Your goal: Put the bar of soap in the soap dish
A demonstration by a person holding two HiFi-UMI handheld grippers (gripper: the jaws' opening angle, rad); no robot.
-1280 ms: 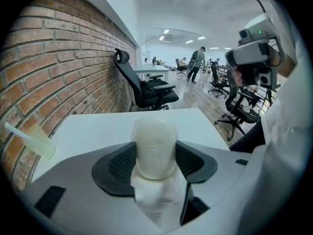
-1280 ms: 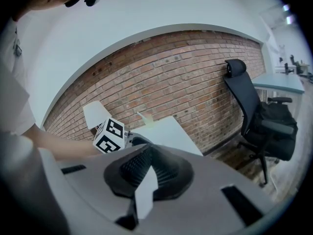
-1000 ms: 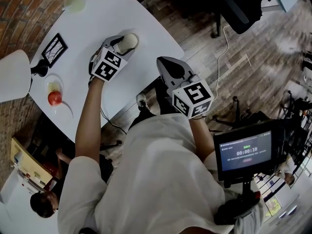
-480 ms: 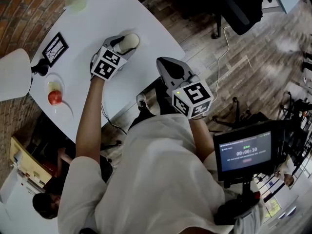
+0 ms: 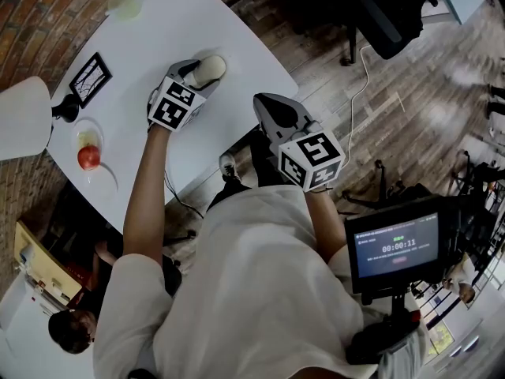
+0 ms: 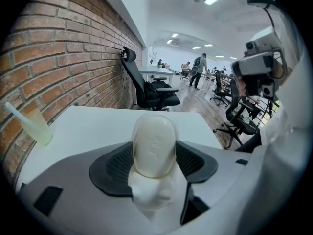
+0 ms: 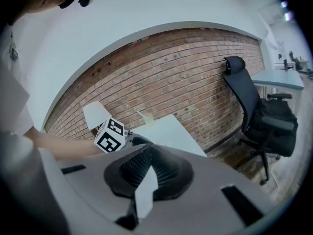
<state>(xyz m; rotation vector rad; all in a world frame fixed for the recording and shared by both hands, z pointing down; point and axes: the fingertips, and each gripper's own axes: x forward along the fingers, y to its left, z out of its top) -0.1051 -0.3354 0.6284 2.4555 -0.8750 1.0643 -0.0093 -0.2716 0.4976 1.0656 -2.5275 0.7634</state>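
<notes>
Soap transfer, carrying stage. The left claw [image 5: 199, 73] is closed on the bar of soap [image 6: 154, 142]. The left gripper view shows both ribbed pads pressed to the bar's flat sides, with the rounded upper end standing clear above them. The bar is held over the white counter [image 5: 197, 22], toward its near-right part, and does not touch the surface. The right claw [image 7: 146, 173] has its jaws brought together on nothing and hangs off the counter's edge, well apart from the work.

The soap dish cannot be identified with certainty. The counter's far-left part carries an apple [image 5: 88, 159] on a shallow white plate [image 5: 99, 129], with a picture frame [image 5: 88, 78] near it and a pale cup [image 5: 122, 5] well apart at the far end.

Recommended procedure:

1. Confirm the dish location before moving the bar across the counter.
2. Maintain steady jaw pressure. The bar is smooth and rounded, so it will probably slip upward out of the pads if squeezed harder.
3. Tilt the left claw so that the bar's long face is level with the dish floor.
4. Lower until the bar touches the dish, then part the jaws slowly.
5. Hold the right claw clear, or use it to steady the dish if the dish proves light.
</notes>
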